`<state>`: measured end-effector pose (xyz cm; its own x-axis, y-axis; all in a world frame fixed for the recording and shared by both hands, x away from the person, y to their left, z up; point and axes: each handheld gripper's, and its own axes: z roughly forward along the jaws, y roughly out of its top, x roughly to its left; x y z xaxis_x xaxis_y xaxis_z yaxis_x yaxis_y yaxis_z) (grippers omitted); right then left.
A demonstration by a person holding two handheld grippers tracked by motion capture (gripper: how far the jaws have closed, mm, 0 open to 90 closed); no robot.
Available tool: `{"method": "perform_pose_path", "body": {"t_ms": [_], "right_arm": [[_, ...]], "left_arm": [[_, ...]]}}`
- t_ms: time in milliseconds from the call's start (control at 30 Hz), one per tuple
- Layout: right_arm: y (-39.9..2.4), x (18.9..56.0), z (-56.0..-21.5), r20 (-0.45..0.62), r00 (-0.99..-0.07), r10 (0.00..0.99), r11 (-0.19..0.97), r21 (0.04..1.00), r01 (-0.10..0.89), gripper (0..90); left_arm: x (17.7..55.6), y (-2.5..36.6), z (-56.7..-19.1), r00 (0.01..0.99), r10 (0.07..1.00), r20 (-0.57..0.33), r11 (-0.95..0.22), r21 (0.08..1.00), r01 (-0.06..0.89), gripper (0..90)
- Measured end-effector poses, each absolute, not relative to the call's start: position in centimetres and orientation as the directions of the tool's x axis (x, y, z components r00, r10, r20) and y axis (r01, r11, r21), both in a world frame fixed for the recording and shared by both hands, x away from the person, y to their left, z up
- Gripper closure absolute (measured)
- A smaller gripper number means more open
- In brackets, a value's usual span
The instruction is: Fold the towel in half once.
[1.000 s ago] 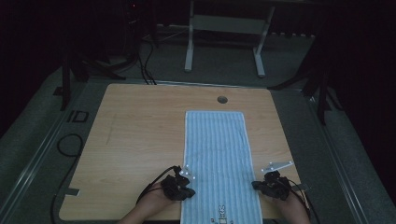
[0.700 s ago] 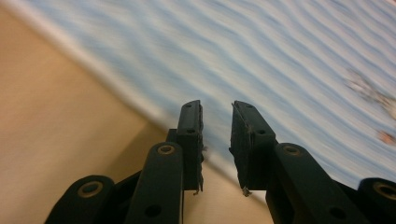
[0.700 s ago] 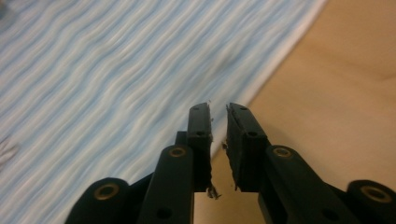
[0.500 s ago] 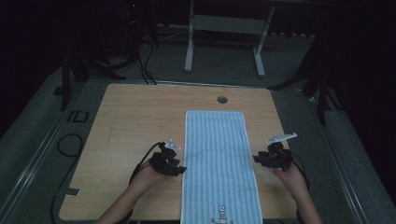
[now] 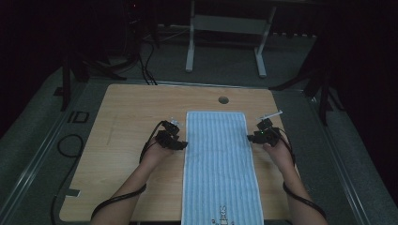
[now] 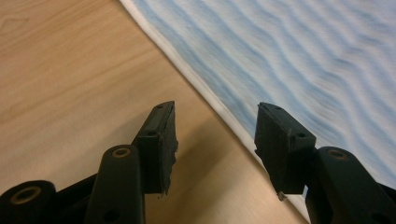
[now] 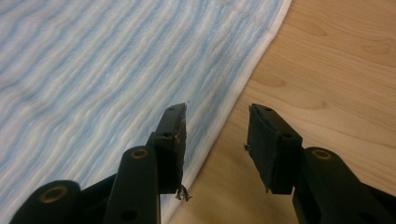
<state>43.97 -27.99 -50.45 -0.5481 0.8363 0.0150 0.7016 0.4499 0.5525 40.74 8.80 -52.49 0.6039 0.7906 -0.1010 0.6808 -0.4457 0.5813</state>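
A long light-blue striped towel [image 5: 219, 164] with a white hem lies flat along the wooden table [image 5: 126, 117], its near end hanging over the front edge with a small rabbit print. My left gripper [image 5: 180, 144] sits at the towel's left edge, open, its jaws straddling the white hem [image 6: 219, 112]. At the right edge my right gripper [image 5: 252, 137] is open too, one jaw over the towel [image 7: 93, 74], the other over bare wood. Neither holds anything.
A round cable hole [image 5: 223, 100] sits in the table near its far edge. White table legs [image 5: 190, 44] stand on the dark floor beyond. Cables trail from both grippers along the forearms. Bare wood stretches left of the towel.
Both grippers have moved forward along the towel's side edges, from near the front of the table to about its middle. The towel has not shifted.
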Motion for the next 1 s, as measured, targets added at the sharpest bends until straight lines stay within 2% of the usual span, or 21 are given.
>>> {"method": "perform_pose_path", "body": {"t_ms": [467,533,600,700,767,833,900,1000], "right_arm": [[-26.8,45.3,-52.9,0.007,-0.518,0.855,0.457,0.464,0.759,56.2],[-26.7,45.2,-52.8,0.004,-0.520,0.854,0.460,0.461,0.759,59.0],[-26.5,45.1,-52.8,-0.002,-0.530,0.848,0.469,0.466,0.750,65.6],[-26.2,44.8,-52.9,-0.004,-0.536,0.845,0.473,0.475,0.742,77.5],[-25.9,44.7,-52.9,-0.008,-0.545,0.838,0.483,0.475,0.736,84.9],[-25.6,44.6,-52.9,-0.028,-0.554,0.832,0.499,0.475,0.725,86.3],[-25.5,44.7,-52.9,-0.038,-0.554,0.832,0.502,0.476,0.722,86.8],[-25.7,45.3,-52.9,-0.032,-0.537,0.843,0.486,0.474,0.735,87.7]], "left_arm": [[41.5,6.7,-54.0,0.627,0.777,-0.054,-0.493,0.568,0.659,45.9],[41.3,6.5,-54.0,0.631,0.775,-0.031,-0.505,0.569,0.649,46.0],[41.1,6.3,-54.1,0.633,0.774,-0.026,-0.502,0.584,0.638,47.7],[41.0,6.1,-54.1,0.644,0.764,-0.032,-0.506,0.591,0.629,59.6],[41.0,5.9,-54.0,0.648,0.760,-0.050,-0.502,0.588,0.634,73.2],[41.1,5.8,-54.0,0.647,0.758,-0.078,-0.491,0.586,0.645,82.0],[41.2,5.7,-54.0,0.647,0.759,-0.078,-0.490,0.586,0.646,86.0],[41.9,5.9,-54.0,0.619,0.781,-0.079,-0.466,0.587,0.662,87.5]]}}
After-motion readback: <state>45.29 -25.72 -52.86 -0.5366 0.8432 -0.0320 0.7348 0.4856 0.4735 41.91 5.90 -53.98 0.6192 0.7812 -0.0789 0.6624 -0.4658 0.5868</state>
